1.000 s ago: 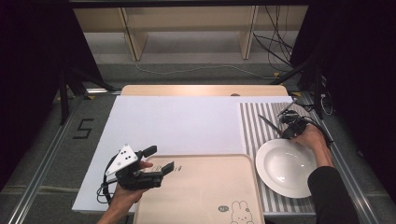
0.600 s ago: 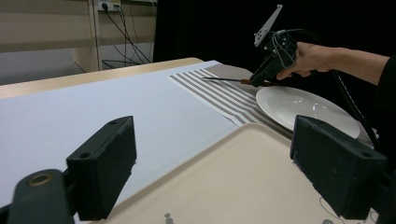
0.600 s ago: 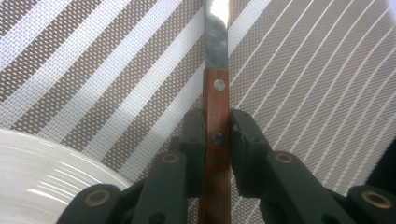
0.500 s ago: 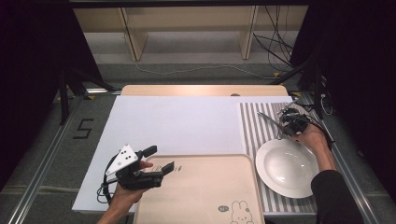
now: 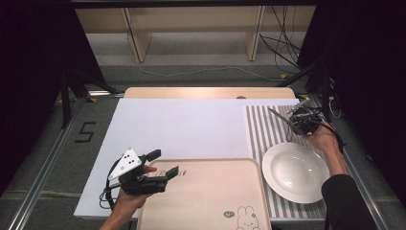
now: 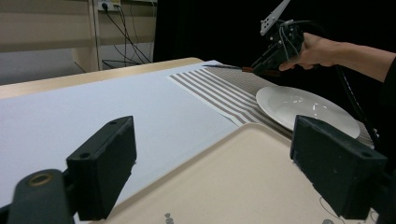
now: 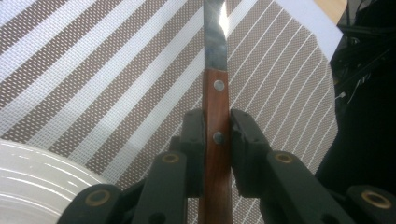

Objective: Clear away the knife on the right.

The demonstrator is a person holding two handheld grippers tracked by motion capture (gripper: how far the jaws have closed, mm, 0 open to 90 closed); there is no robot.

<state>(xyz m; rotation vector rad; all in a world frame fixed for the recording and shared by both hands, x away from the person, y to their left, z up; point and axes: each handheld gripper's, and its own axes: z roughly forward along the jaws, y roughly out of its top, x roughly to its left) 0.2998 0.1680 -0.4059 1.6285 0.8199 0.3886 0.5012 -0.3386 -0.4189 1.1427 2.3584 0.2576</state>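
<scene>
R gripper (image 7: pixel 217 128) clamped on 1 wood-handled knife (image 7: pixel 216 70) over 1 striped mat (image 5: pixel 268 129), L gripper (image 5: pixel 163 165) jaws apart above 1 tray (image 5: pixel 210 201), 1 white plate (image 5: pixel 294 172)

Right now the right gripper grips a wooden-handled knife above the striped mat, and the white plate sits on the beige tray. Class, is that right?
Not quite. The white plate sits on the striped mat, beside the beige tray, not on it; the high view shows this. The rest holds: the right gripper is clamped on the knife by its wooden handle, above that mat.
</scene>
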